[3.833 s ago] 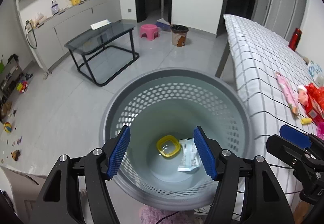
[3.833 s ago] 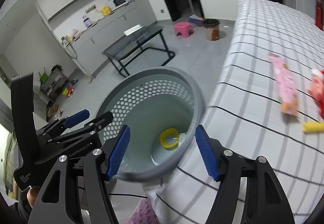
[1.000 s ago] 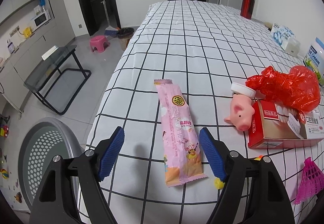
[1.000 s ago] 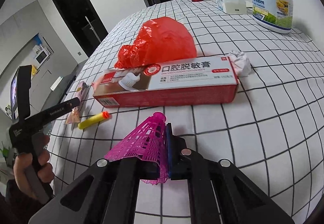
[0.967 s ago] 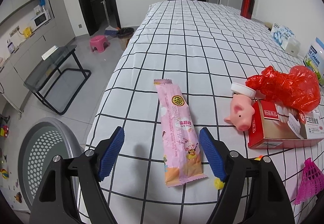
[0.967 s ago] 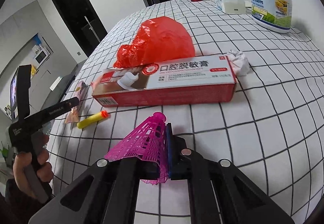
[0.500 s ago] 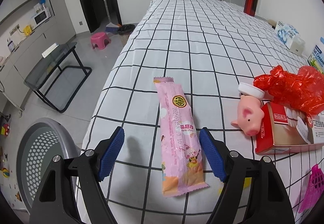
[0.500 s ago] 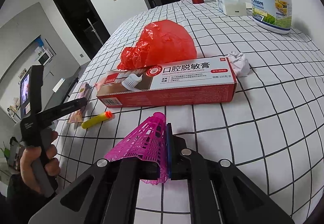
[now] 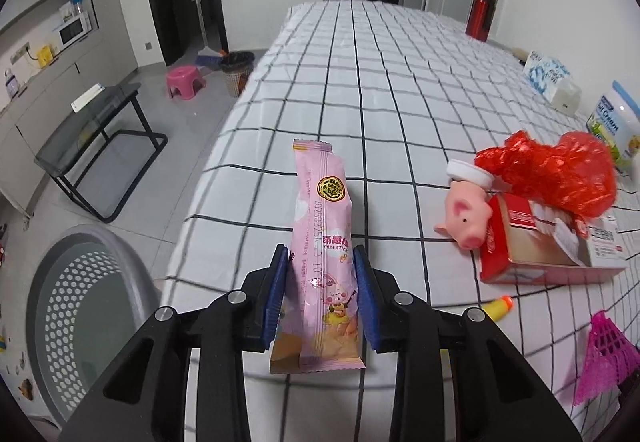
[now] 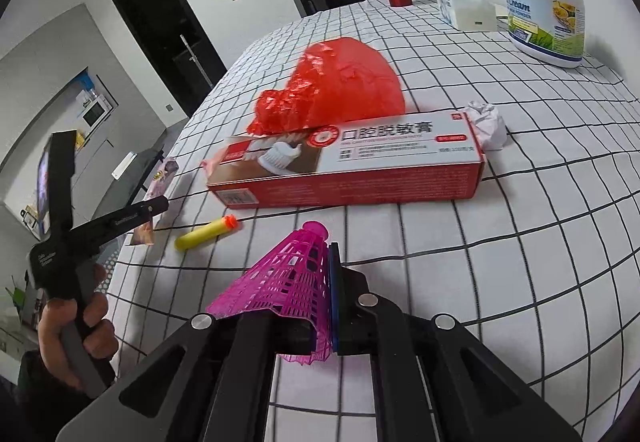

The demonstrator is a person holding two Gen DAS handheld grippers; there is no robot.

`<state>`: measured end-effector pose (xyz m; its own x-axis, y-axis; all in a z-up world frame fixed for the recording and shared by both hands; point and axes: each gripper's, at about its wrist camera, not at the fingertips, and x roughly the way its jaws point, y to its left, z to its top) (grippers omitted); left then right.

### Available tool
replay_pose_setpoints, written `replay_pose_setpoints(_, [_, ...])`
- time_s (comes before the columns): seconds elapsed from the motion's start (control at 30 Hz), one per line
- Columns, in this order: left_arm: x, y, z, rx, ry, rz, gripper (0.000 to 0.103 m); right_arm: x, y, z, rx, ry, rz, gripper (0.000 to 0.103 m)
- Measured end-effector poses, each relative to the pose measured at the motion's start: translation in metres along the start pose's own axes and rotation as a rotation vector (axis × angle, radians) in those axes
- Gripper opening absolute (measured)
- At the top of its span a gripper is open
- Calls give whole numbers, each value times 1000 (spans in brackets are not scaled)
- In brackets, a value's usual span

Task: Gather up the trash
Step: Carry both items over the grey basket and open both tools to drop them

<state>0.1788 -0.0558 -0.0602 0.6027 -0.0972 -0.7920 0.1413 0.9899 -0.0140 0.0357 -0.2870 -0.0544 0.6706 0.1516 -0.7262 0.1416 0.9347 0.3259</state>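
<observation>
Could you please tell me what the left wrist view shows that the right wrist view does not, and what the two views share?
Only the left wrist view shows the perforated grey bin and the left gripper closing, its blue pads on the pink snack wrapper.

Only the right wrist view shows the crumpled white paper and the right gripper shut on the pink shuttlecock.

Both show the red toothpaste box, red plastic bag and yellow foam dart.
</observation>
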Motion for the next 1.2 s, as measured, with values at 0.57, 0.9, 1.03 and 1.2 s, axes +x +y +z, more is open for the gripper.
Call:
replay_pose_setpoints(0.57, [-94,137,-66,-140,-89,114,32,24,161,-18,-242,72,200,5])
replay_pose_setpoints(0.9, [-113,228,-96,-217,-82,180,32,60,284,-35,-405,137,332,5])
replay_pose_setpoints(1.03, [-105,246,-104,-247,-61,173,33,80,317,-41,-455,168,354,5])
replay_pose_setpoints(1.2, [-89,260,-114,-259,-20,157,33,106,342,-52,-493,237,348,5])
